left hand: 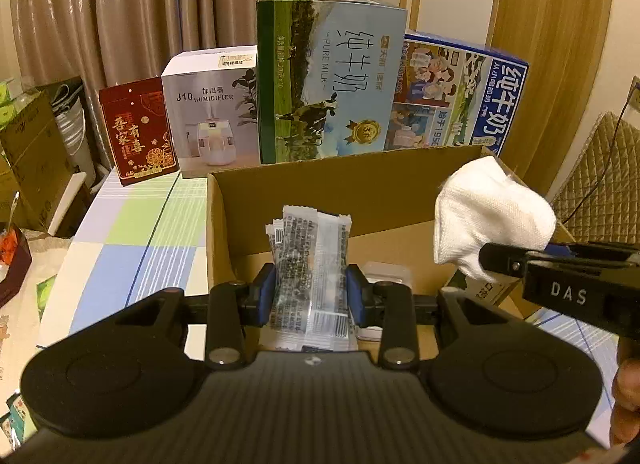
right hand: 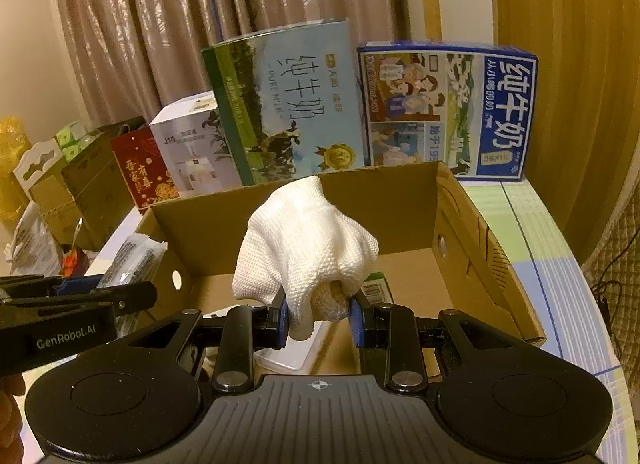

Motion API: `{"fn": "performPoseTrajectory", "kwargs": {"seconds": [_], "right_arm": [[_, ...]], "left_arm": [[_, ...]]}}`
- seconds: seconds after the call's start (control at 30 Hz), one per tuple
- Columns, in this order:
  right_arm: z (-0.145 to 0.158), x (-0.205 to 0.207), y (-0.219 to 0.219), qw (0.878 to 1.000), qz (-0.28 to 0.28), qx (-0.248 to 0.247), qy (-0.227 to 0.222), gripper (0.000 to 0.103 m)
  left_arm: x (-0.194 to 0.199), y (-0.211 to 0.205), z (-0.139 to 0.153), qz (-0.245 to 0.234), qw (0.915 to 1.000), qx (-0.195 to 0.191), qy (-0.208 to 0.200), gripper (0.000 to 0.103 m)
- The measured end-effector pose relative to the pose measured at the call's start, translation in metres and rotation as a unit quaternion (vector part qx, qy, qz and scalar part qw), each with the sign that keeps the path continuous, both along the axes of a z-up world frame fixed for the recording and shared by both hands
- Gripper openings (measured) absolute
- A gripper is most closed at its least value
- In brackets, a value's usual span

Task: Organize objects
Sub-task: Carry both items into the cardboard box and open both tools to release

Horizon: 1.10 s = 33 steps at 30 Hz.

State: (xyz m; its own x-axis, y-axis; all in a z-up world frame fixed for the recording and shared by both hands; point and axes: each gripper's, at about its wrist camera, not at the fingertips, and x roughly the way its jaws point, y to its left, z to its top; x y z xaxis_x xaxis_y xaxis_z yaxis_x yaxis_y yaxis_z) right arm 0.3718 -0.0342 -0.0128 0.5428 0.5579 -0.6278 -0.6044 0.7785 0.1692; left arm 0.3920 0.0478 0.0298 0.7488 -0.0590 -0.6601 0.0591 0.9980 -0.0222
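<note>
left tool (left hand: 311, 296) grips snack packets (left hand: 310, 264), right tool (right hand: 319, 318) grips white cloth (right hand: 304, 236), both over cardboard box (left hand: 344, 188)

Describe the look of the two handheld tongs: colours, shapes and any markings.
Both tongs, left and right, are black, with blue pads on short fingers, two round discs and a ribbed grey centre. White lettering: "DAS" on the right one's side, "GenRobot.AI" on the left's.

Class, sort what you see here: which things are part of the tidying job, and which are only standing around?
Part of the job:
- left gripper, shut on the snack packets
- right gripper, shut on the white cloth
- open cardboard box

Standing around:
- green milk carton
- blue milk carton
- humidifier box
- red gift box
</note>
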Motion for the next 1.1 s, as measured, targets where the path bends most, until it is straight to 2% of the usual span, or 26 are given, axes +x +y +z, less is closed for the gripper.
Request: {"fn": "performPoseTrajectory", "kwargs": {"seconds": [0.2, 0.23, 0.27, 0.5, 0.67, 0.73, 0.83, 0.93, 0.97, 1.0, 1.1], "right_arm": [[-0.005, 0.002, 0.000, 1.000, 0.002, 0.001, 0.011, 0.026], [-0.007, 0.003, 0.000, 1.000, 0.002, 0.001, 0.014, 0.026], [-0.008, 0.004, -0.001, 1.000, 0.002, 0.002, 0.018, 0.026], [-0.015, 0.009, -0.004, 0.999, 0.006, 0.001, 0.037, 0.027], [-0.015, 0.007, -0.003, 0.999, 0.011, -0.005, 0.031, 0.027], [-0.015, 0.007, -0.002, 1.000, 0.001, -0.023, 0.012, 0.027], [-0.018, 0.011, -0.006, 0.998, -0.036, -0.054, -0.022, 0.035], [-0.022, 0.020, -0.017, 0.997, -0.056, -0.046, -0.012, 0.050], [-0.022, 0.023, -0.020, 0.998, -0.059, -0.037, -0.005, 0.066], [-0.022, 0.024, -0.022, 0.998, -0.060, -0.028, -0.001, 0.075], [-0.019, 0.025, -0.026, 0.998, -0.058, -0.012, 0.001, 0.075]], "left_arm": [[0.003, -0.002, -0.005, 0.002, 1.0000, -0.007, -0.003, 0.034], [0.003, -0.002, -0.005, 0.004, 0.9999, -0.008, -0.007, 0.043], [0.003, -0.001, -0.006, 0.004, 1.0000, -0.006, -0.005, 0.048], [0.004, -0.004, -0.008, -0.001, 1.0000, 0.000, 0.000, 0.048], [0.004, -0.006, -0.009, -0.004, 1.0000, 0.002, 0.000, 0.048], [0.003, -0.006, -0.009, -0.004, 1.0000, 0.002, 0.000, 0.048], [0.002, -0.004, -0.009, -0.003, 1.0000, 0.001, 0.002, 0.049], [0.003, -0.003, -0.011, -0.003, 1.0000, 0.001, 0.003, 0.049], [0.003, -0.003, -0.011, -0.003, 1.0000, 0.000, 0.004, 0.049], [0.003, -0.003, -0.011, -0.003, 1.0000, -0.001, 0.004, 0.049], [0.004, -0.004, -0.011, -0.004, 1.0000, -0.002, 0.005, 0.049]]}}
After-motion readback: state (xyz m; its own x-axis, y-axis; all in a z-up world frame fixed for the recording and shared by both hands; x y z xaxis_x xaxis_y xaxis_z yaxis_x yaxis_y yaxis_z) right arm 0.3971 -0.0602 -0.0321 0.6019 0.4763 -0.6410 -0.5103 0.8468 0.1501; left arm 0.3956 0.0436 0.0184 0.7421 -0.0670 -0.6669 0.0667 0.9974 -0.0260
